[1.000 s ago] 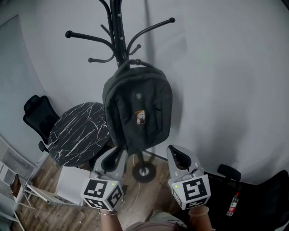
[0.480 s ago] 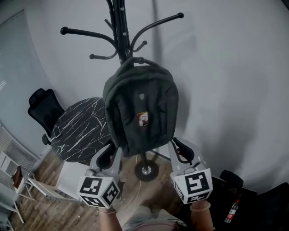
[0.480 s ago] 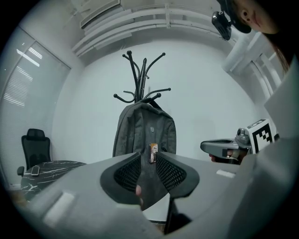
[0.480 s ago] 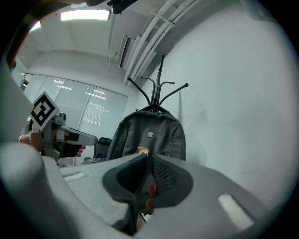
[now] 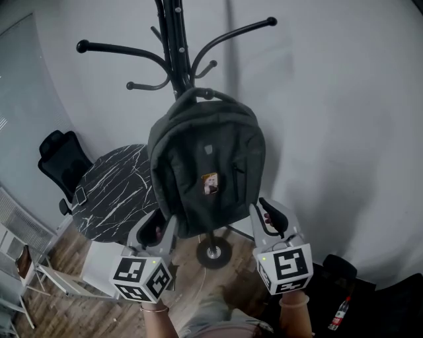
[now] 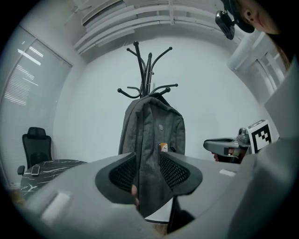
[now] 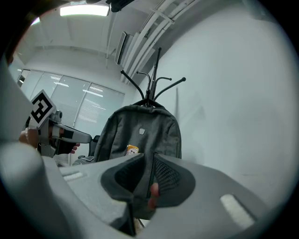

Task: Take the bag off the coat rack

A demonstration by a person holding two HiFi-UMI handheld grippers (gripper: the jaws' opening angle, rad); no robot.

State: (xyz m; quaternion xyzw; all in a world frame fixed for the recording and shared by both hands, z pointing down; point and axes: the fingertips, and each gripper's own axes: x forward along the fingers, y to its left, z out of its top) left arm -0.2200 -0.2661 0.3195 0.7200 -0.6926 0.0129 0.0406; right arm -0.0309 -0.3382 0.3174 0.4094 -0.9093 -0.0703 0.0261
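The bag point(image 5: 206, 168) is hanging on the coat rack point(image 5: 173, 46); the left gripper point(image 5: 156, 226) and right gripper point(image 5: 268, 212) are hovering by its bottom corners, jaws just opening, spread, pinching nothing.

Grey bag point(image 7: 142, 135) on black coat rack point(image 7: 152, 81), white wall point(image 7: 224, 116) behind.

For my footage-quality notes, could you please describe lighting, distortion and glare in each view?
Head view: even light, the coat rack throws a faint shadow rightward; left gripper view: fisheye bending with dark corners, bag sharp; right gripper view: ceiling light glares top left.
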